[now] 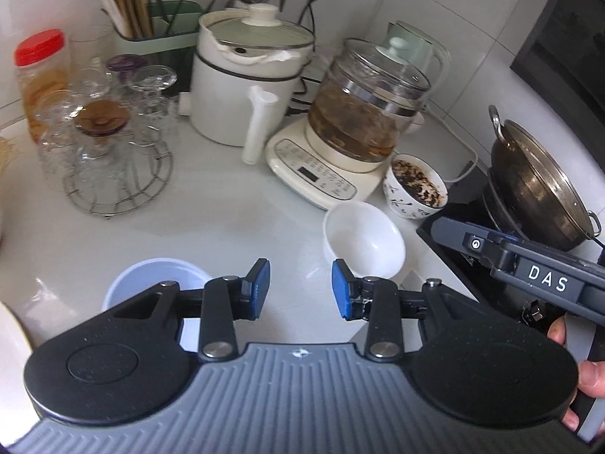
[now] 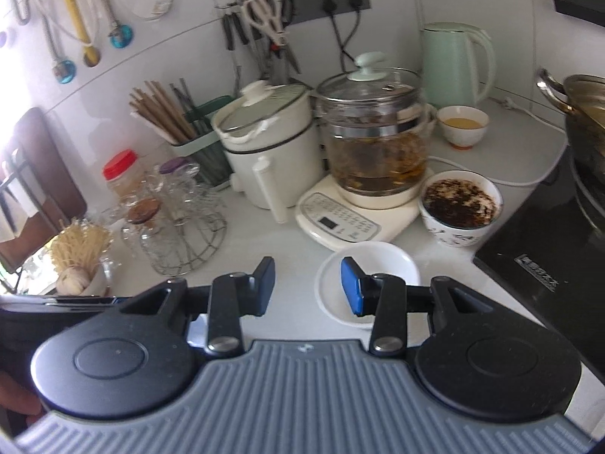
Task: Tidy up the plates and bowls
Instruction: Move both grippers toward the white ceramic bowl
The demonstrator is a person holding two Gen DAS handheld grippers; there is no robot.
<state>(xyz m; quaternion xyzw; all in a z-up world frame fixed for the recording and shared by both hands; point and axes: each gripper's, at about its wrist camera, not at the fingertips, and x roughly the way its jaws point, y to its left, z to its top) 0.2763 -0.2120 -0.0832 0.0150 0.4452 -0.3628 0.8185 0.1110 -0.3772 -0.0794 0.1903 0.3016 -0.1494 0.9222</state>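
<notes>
A small empty white bowl point(image 1: 363, 240) sits on the white counter in front of the glass kettle's base; it also shows in the right wrist view point(image 2: 368, 268). My left gripper point(image 1: 300, 289) is open and empty, hovering above the counter just left of that bowl. A pale blue-white bowl point(image 1: 151, 283) lies under its left finger. A white plate edge point(image 1: 11, 344) shows at far left. My right gripper point(image 2: 308, 287) is open and empty, its right fingertip over the white bowl's rim. A patterned bowl of dark scraps point(image 1: 416, 189) stands behind, also in the right wrist view point(image 2: 459, 204).
A glass kettle on a cream base point(image 1: 321, 174), a white electric pot point(image 1: 249, 87), a wire rack of glasses point(image 1: 113, 151) and a chopstick holder point(image 2: 196, 140) line the back. A black cooktop point(image 2: 544, 261) with a steel wok point(image 1: 537, 181) lies right. A small bowl of yellow liquid point(image 2: 463, 126) stands by the green kettle point(image 2: 453, 64).
</notes>
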